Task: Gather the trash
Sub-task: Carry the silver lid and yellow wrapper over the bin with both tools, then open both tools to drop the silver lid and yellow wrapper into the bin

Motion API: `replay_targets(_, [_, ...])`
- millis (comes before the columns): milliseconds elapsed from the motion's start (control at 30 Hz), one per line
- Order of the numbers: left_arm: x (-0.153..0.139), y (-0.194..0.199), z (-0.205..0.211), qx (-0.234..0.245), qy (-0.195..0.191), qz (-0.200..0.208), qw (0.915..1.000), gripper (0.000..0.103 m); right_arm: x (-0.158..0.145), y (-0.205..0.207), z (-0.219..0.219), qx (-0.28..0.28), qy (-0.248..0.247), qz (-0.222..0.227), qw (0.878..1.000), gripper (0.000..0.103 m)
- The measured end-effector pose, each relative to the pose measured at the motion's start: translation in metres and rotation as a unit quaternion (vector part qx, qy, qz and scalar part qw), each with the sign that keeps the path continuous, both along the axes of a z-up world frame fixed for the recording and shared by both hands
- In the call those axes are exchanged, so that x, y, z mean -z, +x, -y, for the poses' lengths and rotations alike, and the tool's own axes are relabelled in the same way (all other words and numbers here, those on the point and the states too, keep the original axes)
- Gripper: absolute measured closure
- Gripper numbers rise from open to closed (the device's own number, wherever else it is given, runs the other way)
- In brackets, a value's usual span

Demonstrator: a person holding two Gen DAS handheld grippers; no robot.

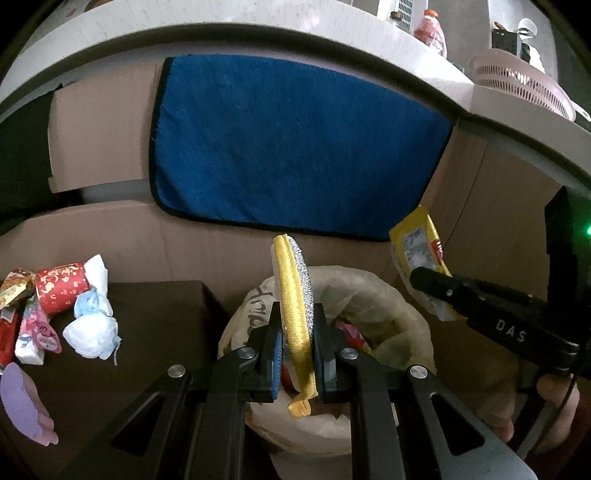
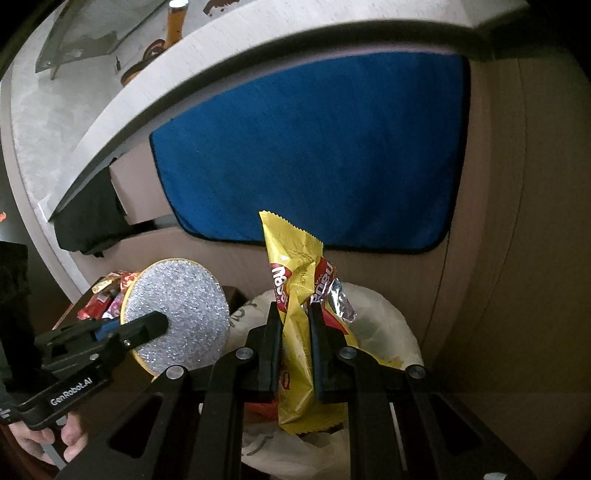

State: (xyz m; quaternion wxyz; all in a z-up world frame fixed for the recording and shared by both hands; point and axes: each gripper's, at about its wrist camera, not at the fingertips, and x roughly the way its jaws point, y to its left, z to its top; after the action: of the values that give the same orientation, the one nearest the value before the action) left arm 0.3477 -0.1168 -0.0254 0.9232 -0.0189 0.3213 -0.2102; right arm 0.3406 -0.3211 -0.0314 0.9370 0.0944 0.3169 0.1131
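Two grippers, both over the lined bin (image 1: 388,295). Left gripper (image 1: 295,332) clamped on a yellow, silver-glitter disc (image 1: 295,291): edge-on in its own camera, round face (image 2: 181,314) only in the right view. Right gripper (image 2: 295,339) clamped on an upright yellow wrapper (image 2: 295,295), torn foil at its side. Left view alone: wrappers and crumpled tissue (image 1: 92,325) on a dark table (image 1: 155,332). Behind: blue towel (image 1: 295,140), cardboard, pale counter (image 1: 258,33) bearing what may be a pink basket (image 1: 524,85).
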Motion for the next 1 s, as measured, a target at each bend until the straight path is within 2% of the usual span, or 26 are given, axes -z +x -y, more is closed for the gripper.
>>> replay_targets(333, [0.014,0.014,0.004,0.015,-0.007,-0.029,0.9994,0.089,0.017,0.01,0.005,0.01,0.005,-0.022,1.0,0.09])
replay_targets(433, [0.02,0.024,0.001,0.025,-0.031,-0.052,0.9979,0.087,0.021,0.016,0.002,0.013,0.013,-0.028,0.999,0.086])
replay_targets(500, [0.023,0.028,0.0,0.039,-0.043,-0.053,0.9969,0.078,0.025,0.019,0.002,0.022,0.014,-0.036,0.999,0.081])
replay_targets(533, [0.024,0.029,0.0,0.045,-0.037,-0.051,0.997,0.067,0.027,0.02,0.002,0.024,0.018,-0.04,0.999,0.072])
replay_targets(567, [0.024,0.029,0.0,0.048,-0.034,-0.05,0.997,0.061,0.029,0.02,0.002,0.027,0.022,-0.042,0.999,0.066])
replay_targets(700, [0.021,0.029,-0.008,0.052,-0.046,-0.055,0.9961,0.058,0.031,0.019,0.001,0.035,0.029,-0.042,0.998,0.064])
replay_targets(867, [0.008,0.032,-0.04,0.027,-0.122,-0.057,0.9906,0.055,0.027,0.016,-0.002,0.049,0.023,-0.037,0.998,0.064])
replay_targets(933, [0.008,0.035,-0.044,0.018,-0.128,-0.056,0.99,0.055,0.023,0.011,-0.001,0.057,0.006,-0.028,0.998,0.064])
replay_targets(1000, [0.015,0.041,-0.043,0.013,-0.12,-0.072,0.9901,0.056,0.017,0.008,-0.002,0.062,-0.004,-0.018,0.998,0.064])
